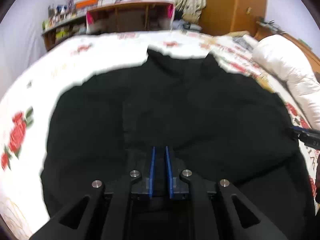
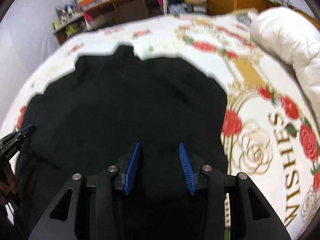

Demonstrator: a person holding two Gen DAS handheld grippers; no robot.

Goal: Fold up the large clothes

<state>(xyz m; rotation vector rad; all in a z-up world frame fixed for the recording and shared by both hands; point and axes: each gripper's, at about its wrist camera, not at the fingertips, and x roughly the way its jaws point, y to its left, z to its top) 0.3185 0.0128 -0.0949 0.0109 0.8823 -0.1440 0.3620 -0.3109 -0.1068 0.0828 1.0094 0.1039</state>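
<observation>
The black garment (image 1: 170,110) lay spread on the bed (image 1: 60,76), over its rose-printed sheet, and filled the middle of both views; the step in hand seemed to be gripping its near hem for a first fold toward 12 o'clock. The left tongs (image 1: 160,150) were nearly pressed together with dark cloth between the blue pads, probably pinching the hem, while the right tongs (image 2: 160,146) stood spread over the fabric and held nothing. Next, I think, the right tongs must close on the hem; the shelf (image 1: 128,18) at 12 o'clock held small items, too blurred to name.
</observation>
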